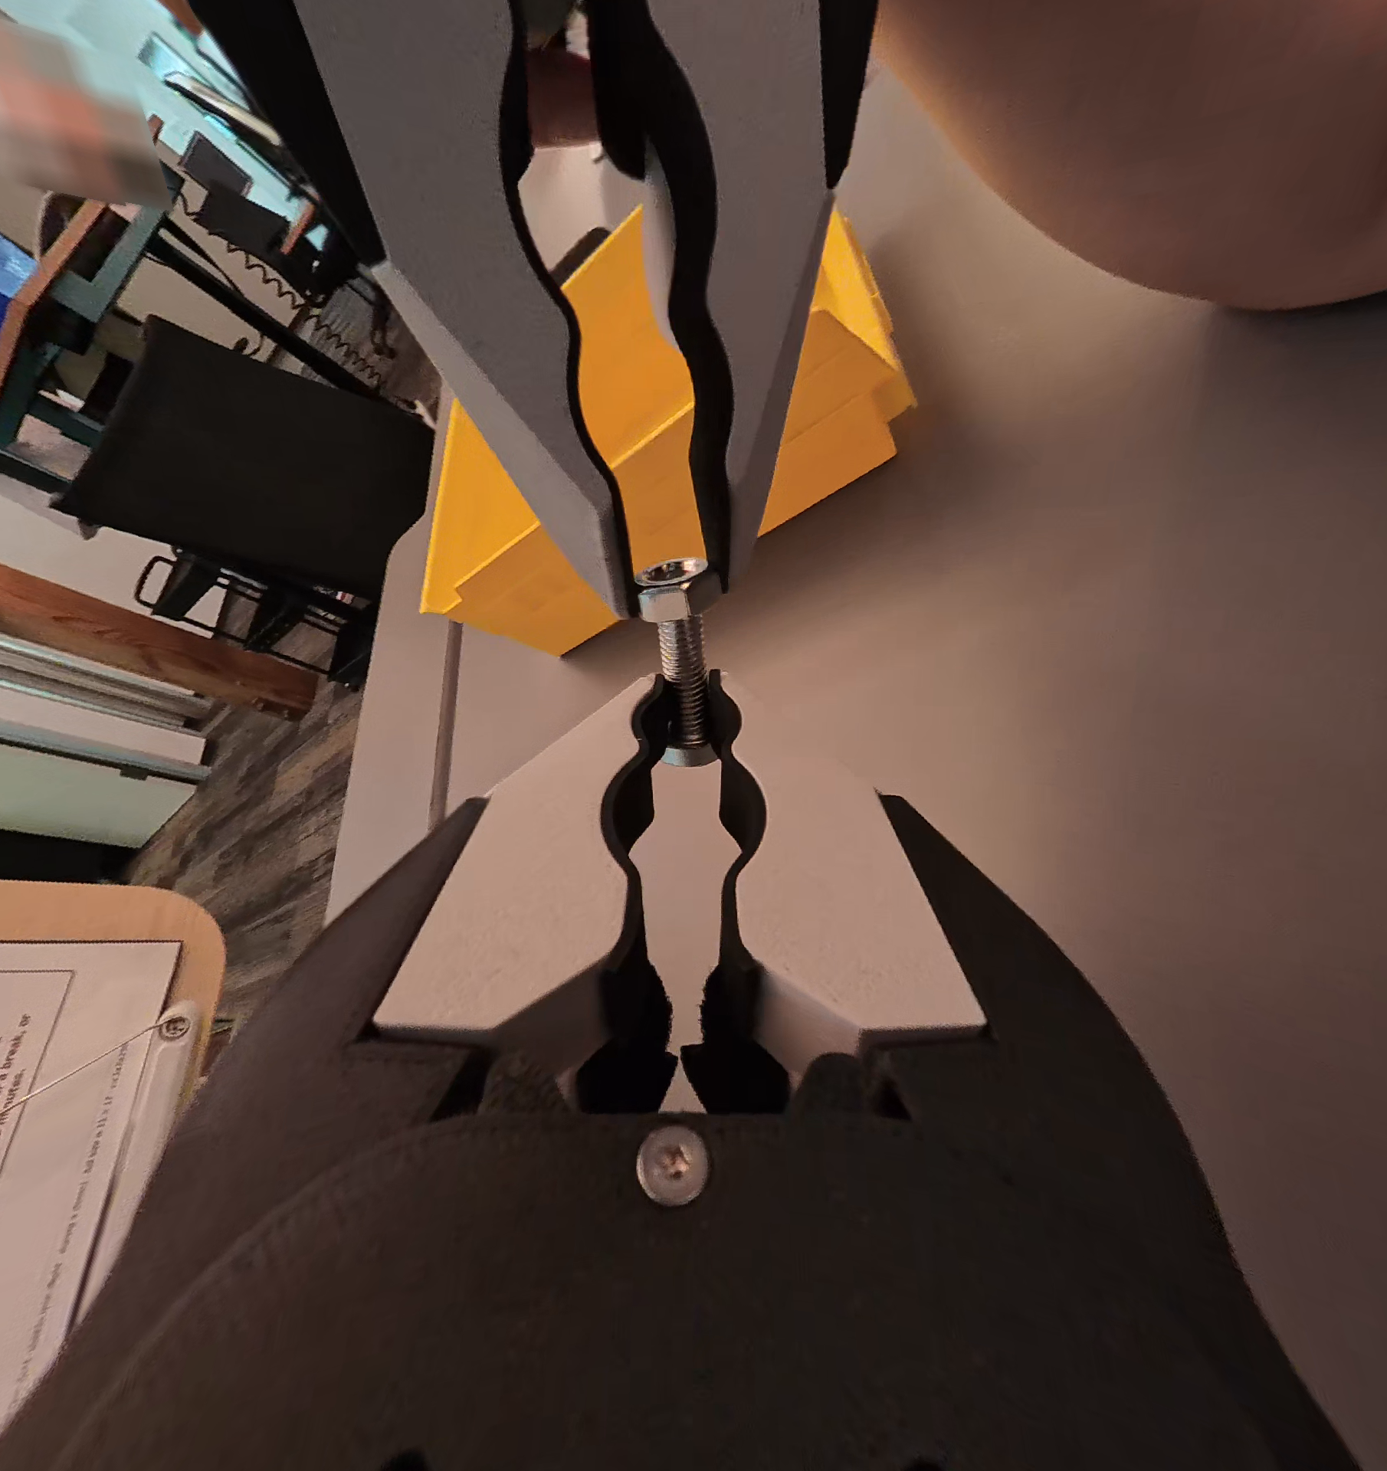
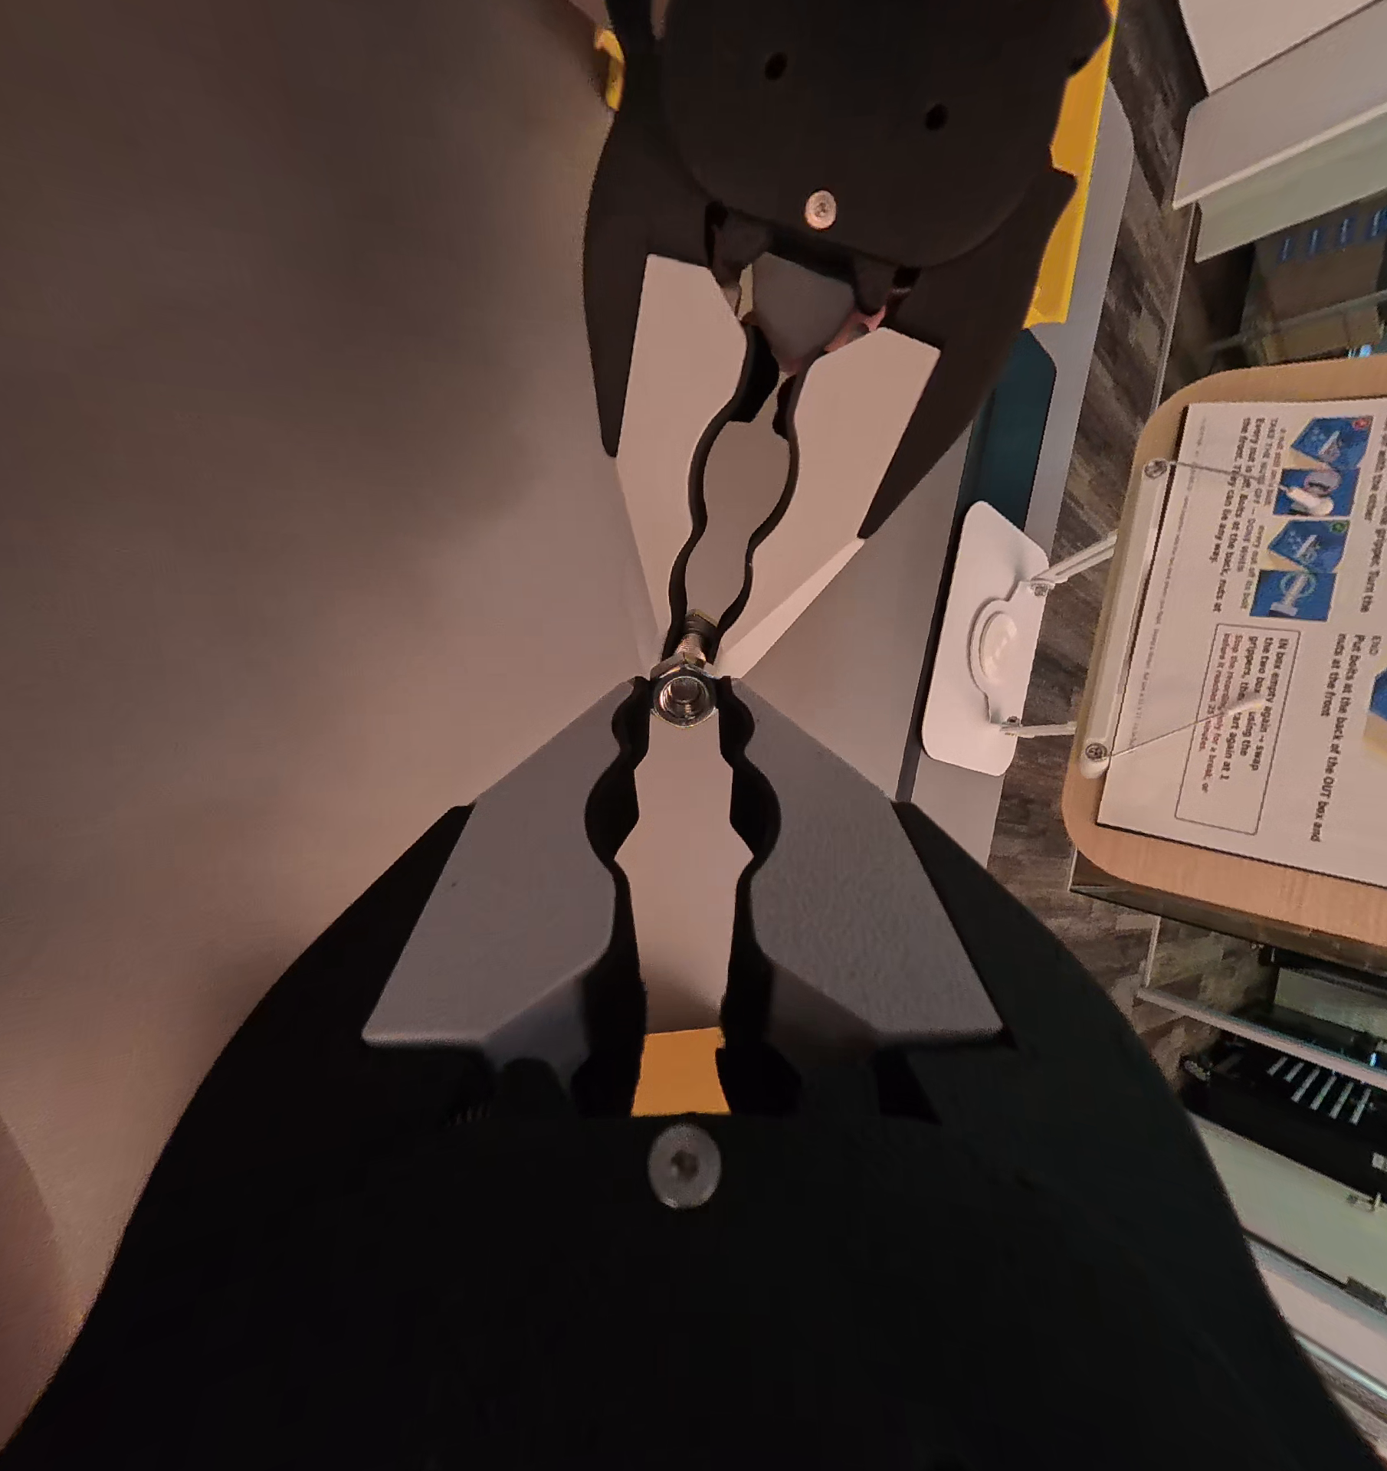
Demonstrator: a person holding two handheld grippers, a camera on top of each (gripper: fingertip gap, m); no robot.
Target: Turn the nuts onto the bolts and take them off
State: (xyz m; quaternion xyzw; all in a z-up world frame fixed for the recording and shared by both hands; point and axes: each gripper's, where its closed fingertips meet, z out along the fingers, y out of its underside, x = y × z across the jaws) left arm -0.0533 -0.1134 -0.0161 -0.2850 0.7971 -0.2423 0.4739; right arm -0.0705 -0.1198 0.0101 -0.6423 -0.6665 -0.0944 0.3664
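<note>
Left wrist view showed my left tool point(image 1: 684, 716) clamping the threaded steel bolt point(image 1: 678, 676), my right tool point(image 1: 672, 593) pinching its hex nut point(image 1: 669, 602); yellow plastic bin point(image 1: 515, 549) behind.

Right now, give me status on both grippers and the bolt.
Left gripper shut on bolt. Right gripper shut on nut. Nut at bolt's tip. Nothing in the way.
</note>
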